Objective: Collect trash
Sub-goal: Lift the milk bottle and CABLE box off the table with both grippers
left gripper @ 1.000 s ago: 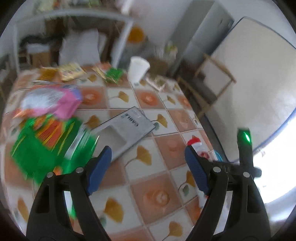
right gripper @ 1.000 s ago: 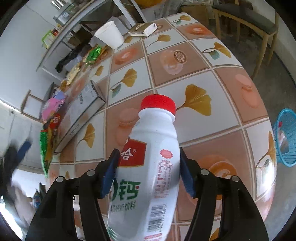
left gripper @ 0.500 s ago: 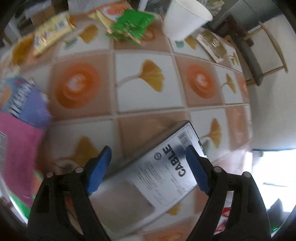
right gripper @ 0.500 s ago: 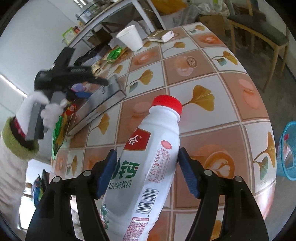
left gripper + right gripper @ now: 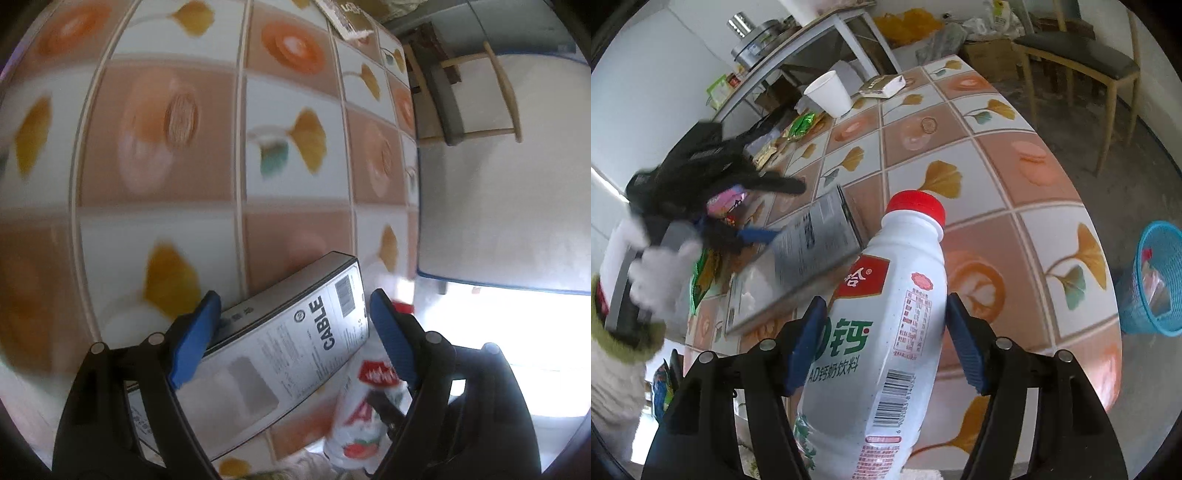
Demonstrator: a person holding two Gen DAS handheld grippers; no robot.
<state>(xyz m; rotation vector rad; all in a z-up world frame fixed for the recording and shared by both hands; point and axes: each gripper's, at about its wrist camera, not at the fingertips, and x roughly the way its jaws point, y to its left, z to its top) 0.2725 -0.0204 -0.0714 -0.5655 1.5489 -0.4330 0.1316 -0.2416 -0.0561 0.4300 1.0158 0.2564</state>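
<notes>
My right gripper [image 5: 882, 343] is shut on a white milk-drink bottle [image 5: 886, 332] with a red cap, held above the tiled table [image 5: 1015, 155]. My left gripper [image 5: 291, 332] has its blue pads either side of a grey "CABLE" box [image 5: 288, 343]; the left pad touches the box, the right pad stands slightly off it. The box looks lifted and tilted in the right wrist view [image 5: 809, 251], with the left gripper [image 5: 753, 221] on it. The bottle also shows below the box in the left wrist view [image 5: 365, 410].
A blue waste basket [image 5: 1156, 280] stands on the floor right of the table. A white paper cup [image 5: 829, 92], a small flat box [image 5: 882, 85] and snack wrappers [image 5: 801, 125] lie at the far end. Wooden chairs [image 5: 1082, 66] stand beyond.
My left gripper has come down and forward over the cable box, which now sits between its fingers and is tilted up. My right gripper keeps the bottle, raised slightly.
</notes>
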